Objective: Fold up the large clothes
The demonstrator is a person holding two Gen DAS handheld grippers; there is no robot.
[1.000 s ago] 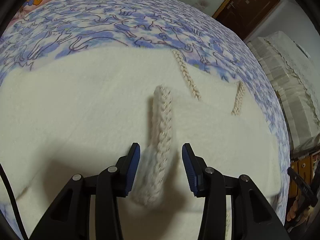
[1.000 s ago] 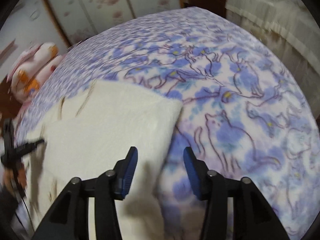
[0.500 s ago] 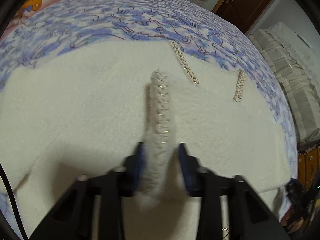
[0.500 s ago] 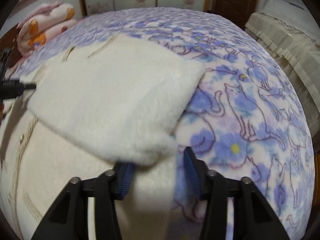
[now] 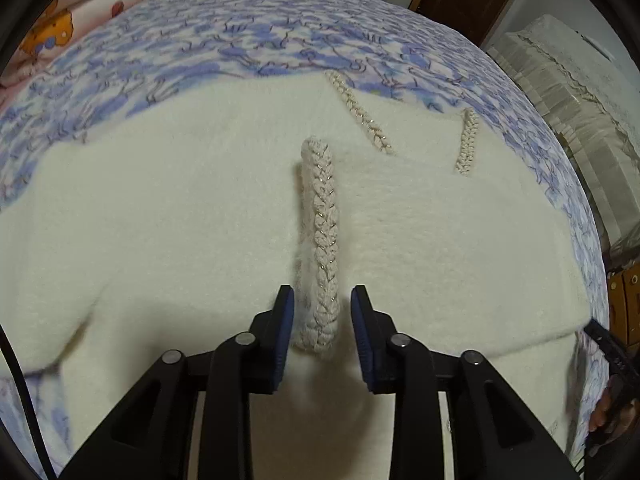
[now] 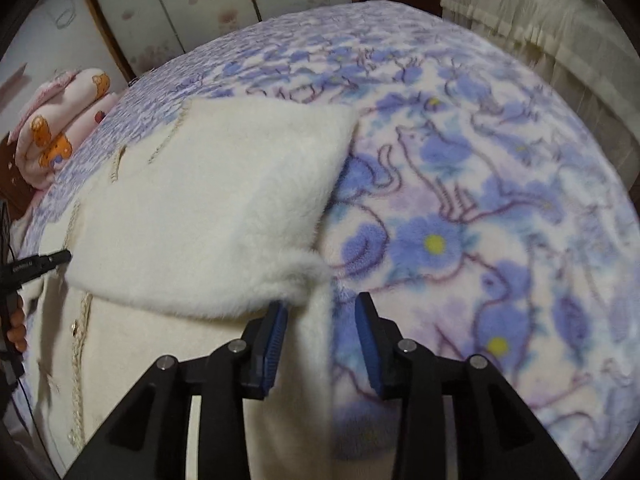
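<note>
Both the left gripper (image 5: 322, 316) and right gripper (image 6: 320, 320) are just opening their fingers, releasing the cream coat (image 5: 180, 220) with its braided edge (image 5: 322, 240) at twelve o'clock, folded on the bed (image 6: 460, 184), suggesting this fold is being finished.

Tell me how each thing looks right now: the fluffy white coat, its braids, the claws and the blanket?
Coat: lying on the bed, one part folded over.
Braided edge: raised, between the left claw's fingers, not pinched.
Left claw: open, just opening.
Right claw: open, just opening, over the coat's edge.
Flowered blanket: spread flat.
Pink bedding: folded.
</note>
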